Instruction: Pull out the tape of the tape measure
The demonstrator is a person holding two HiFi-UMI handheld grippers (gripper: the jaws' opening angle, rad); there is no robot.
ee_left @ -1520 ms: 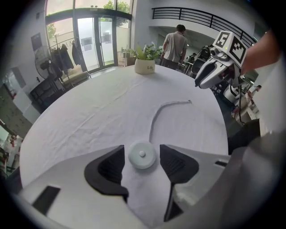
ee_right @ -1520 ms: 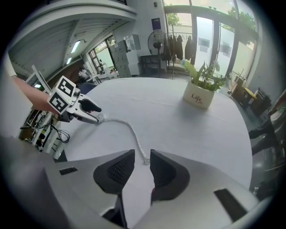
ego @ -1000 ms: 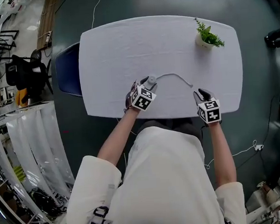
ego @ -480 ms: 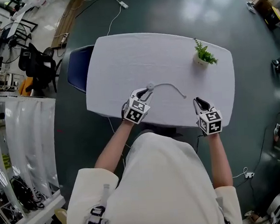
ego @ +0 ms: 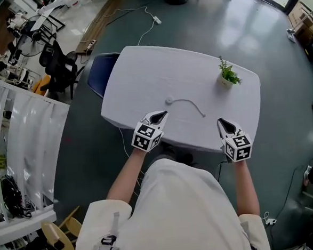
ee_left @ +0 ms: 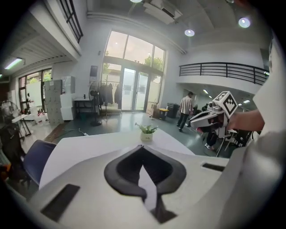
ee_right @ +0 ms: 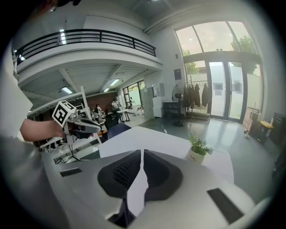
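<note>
Head view has both tools hovering at the near edge of the white worktop (ego: pixel 142 80). The left tool (ego: pixel 157 116) has just been clenching and is now closed on nothing; the right tool (ego: pixel 224 125) is likewise clenched and empty. Just ahead of the left tool lies the tape measure (ego: pixel 169 100), untouched, its tape (ego: pixel 189 101) curving out toward the right tool. A potted plant (ego: pixel 228 77) stands beyond the right tool.

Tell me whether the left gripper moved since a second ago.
Yes. The left gripper has drawn back from the tape measure toward the table edge; its jaws have just been closing, empty.
</note>
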